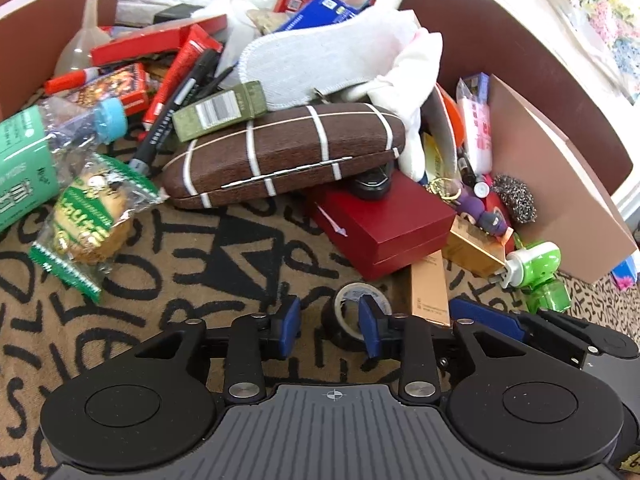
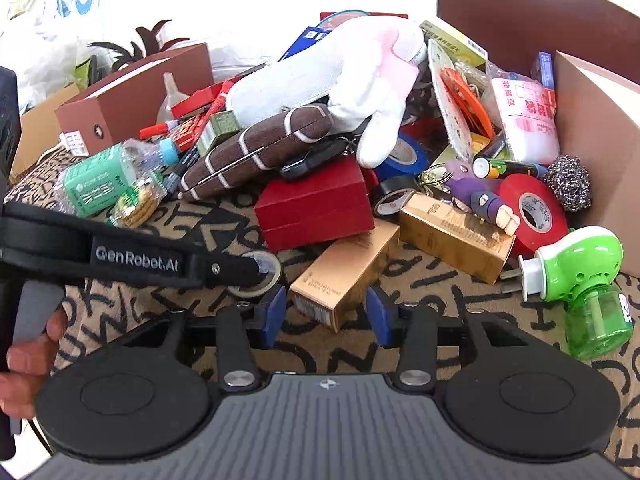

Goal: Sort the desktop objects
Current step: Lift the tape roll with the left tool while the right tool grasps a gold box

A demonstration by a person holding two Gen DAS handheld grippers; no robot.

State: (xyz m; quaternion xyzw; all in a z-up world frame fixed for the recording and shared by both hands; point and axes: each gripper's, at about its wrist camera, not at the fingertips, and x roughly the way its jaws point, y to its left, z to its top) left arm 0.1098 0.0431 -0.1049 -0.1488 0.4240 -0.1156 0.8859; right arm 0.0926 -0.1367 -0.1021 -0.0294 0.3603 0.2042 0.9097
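A heap of desktop objects lies on a patterned cloth. My left gripper (image 1: 330, 330) is open, its fingers either side of a black tape roll (image 1: 354, 312) on the cloth, not closed on it. The roll also shows in the right wrist view (image 2: 260, 272) under the left gripper's arm. My right gripper (image 2: 326, 316) is open around the near end of a tan carton (image 2: 346, 276). Behind lie a brown striped glasses case (image 1: 284, 152), a dark red box (image 1: 380, 224) and a white plush toy (image 2: 360, 80).
A green plug-in vaporiser (image 2: 580, 280) lies at the right beside a cardboard box wall (image 2: 600, 140). A gold carton (image 2: 456, 236), red tape roll (image 2: 532, 208), steel scourer (image 2: 568, 182), water bottle (image 1: 60, 132) and biscuit packet (image 1: 92, 220) lie around. A brown box (image 2: 140, 100) stands far left.
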